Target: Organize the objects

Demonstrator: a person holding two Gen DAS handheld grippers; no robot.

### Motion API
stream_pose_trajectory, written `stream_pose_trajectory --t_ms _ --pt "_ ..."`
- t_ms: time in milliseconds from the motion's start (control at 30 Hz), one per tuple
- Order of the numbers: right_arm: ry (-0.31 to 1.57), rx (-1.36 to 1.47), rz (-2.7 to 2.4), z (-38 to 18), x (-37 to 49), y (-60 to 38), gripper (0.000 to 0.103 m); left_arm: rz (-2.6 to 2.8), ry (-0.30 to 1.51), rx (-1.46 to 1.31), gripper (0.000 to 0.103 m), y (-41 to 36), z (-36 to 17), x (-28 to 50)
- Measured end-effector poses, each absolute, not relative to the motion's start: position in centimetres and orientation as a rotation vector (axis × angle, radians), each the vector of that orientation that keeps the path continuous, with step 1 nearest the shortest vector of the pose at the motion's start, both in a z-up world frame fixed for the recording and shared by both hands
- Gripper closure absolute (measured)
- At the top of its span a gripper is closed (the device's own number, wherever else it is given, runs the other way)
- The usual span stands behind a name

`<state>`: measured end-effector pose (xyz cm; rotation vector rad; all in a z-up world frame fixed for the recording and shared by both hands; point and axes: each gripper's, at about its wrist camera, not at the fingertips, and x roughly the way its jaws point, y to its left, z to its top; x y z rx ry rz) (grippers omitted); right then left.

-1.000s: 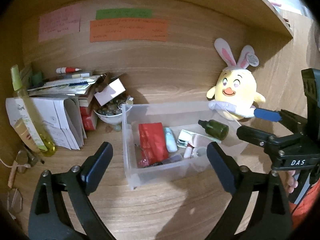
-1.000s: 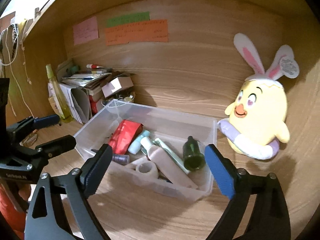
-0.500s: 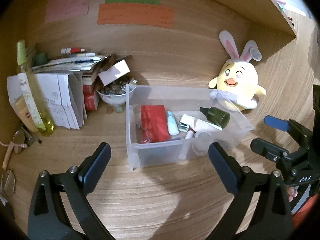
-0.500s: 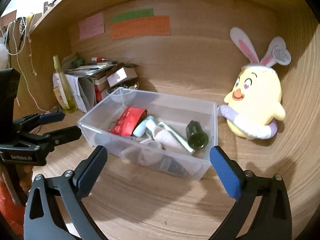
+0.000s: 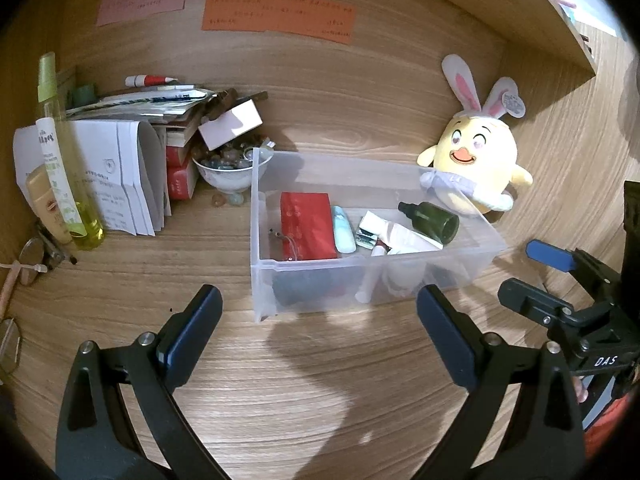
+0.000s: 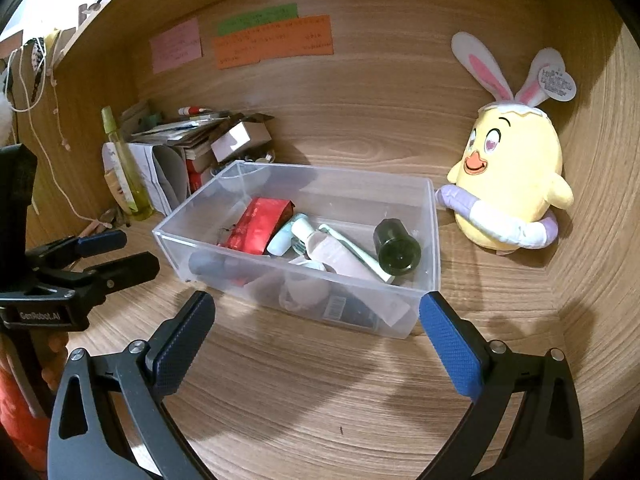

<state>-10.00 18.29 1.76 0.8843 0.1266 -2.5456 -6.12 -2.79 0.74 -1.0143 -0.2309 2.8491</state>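
Observation:
A clear plastic bin (image 5: 262,280) (image 6: 434,240) stands on the wooden desk. Inside lie a red packet (image 5: 306,226) (image 6: 258,224), a dark green bottle (image 5: 434,220) (image 6: 396,250), a pale blue tube (image 5: 344,230), a white tube (image 6: 334,250) and other small items. My left gripper (image 5: 318,332) is open and empty, just in front of the bin. My right gripper (image 6: 316,336) is open and empty, also short of the bin's near wall. Each gripper shows in the other's view, the right one (image 5: 536,276) and the left one (image 6: 116,252).
A yellow chick plush with bunny ears (image 5: 474,168) (image 6: 512,188) sits right of the bin. A bowl of small stones (image 5: 226,168), stacked papers and boxes (image 5: 132,160) and a tall yellow-green bottle (image 5: 60,160) stand at the left. Sticky notes (image 5: 280,16) hang on the back wall.
Both grippers have pulled back and risen from the bin, which now looks smaller and farther. Both stay open and empty.

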Motion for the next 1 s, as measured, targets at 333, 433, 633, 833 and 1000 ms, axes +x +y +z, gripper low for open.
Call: stream_pose_trajectory --t_ms 333,433,633,833,1000 --pt "0.116 0.892 -2.544 1.7 -10.02 18.32 0.001 2.842 -0.236 -1.014 0.004 -2.65 0.69 -6.1" --pt "0.11 0.893 -2.545 1.72 -10.08 18.34 0.001 2.841 -0.238 -1.014 0.004 -2.61 0.69 -6.08" --pt "0.102 0.899 -2.542 1.66 -10.18 18.44 0.001 2.843 -0.236 -1.012 0.004 -2.55 0.69 -6.06" --pt "0.101 0.899 -2.542 1.67 -10.18 18.42 0.001 2.842 -0.236 -1.012 0.004 -2.58 0.69 -6.03" --pt "0.102 0.899 -2.543 1.67 -10.2 18.42 0.001 2.842 -0.235 -1.011 0.004 -2.57 0.66 -6.09"
